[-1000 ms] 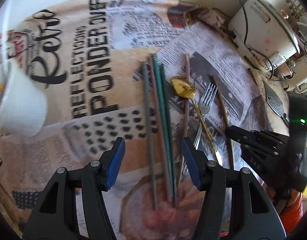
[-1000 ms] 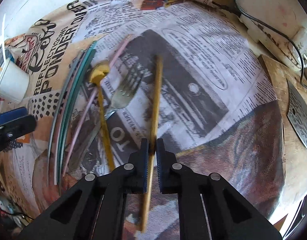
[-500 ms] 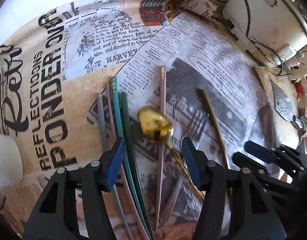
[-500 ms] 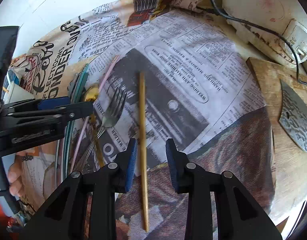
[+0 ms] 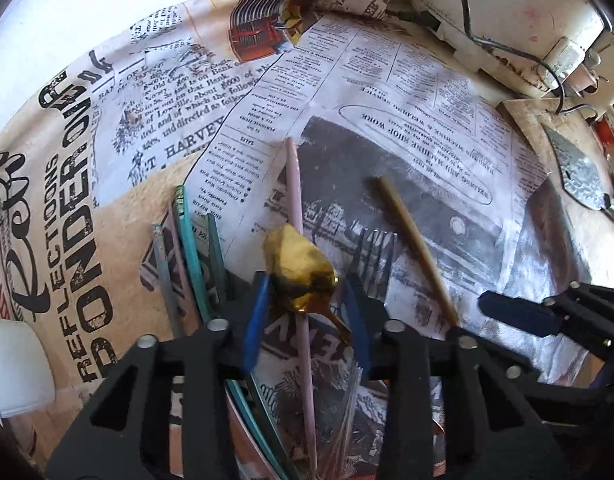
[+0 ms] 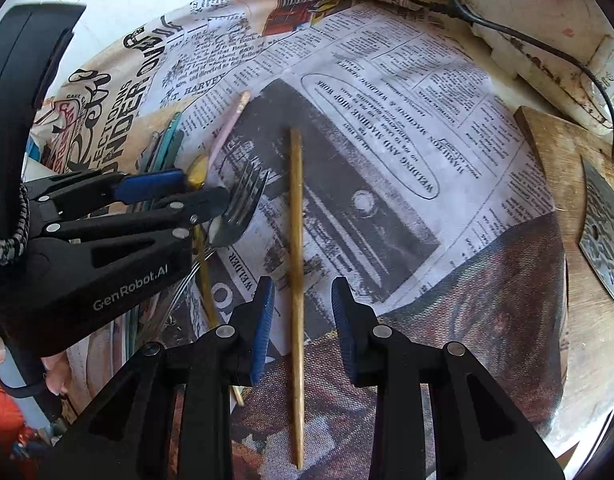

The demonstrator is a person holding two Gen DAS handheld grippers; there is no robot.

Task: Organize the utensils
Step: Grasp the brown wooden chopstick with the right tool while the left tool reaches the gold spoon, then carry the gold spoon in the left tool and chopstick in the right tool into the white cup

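Step in hand, as judged: sorting loose utensils on the newspaper-print cloth (image 6: 387, 92); the left gripper (image 5: 307, 312) was taking the gold spoon (image 5: 299, 268).

Left gripper pointed steeply down over the pile, jaws closing. The spoon's bowl sat between the blue pads; whether the pads had met metal could not be told, so no grip was logged. A pink chopstick (image 5: 295, 208) ran under the spoon and through the same gap. The fork (image 5: 371, 252) lay just beside the right-hand pad, tines near the bowl. In the right wrist view the left gripper (image 6: 195, 192) reached in from the left, tips at the spoon (image 6: 198, 172) and touching or nearly touching the fork (image 6: 243, 204).

Right gripper (image 6: 303, 320) stood partly open, straddling the wooden chopstick (image 6: 295, 240) with clear space on both sides. It held nothing; the stick lay flat on the cloth, apart from the pile.

A bundle of teal and grey chopsticks (image 5: 187, 248) lay side by side left of the spoon. A white cup (image 5: 15, 364) stood at the far left edge, perhaps the holder; not certain.

Next move calls for: closing on the spoon alone, at the neck rather than the rounded bowl, which would likely slip. Risk: catching the pink chopstick or dragging the fork on lift.
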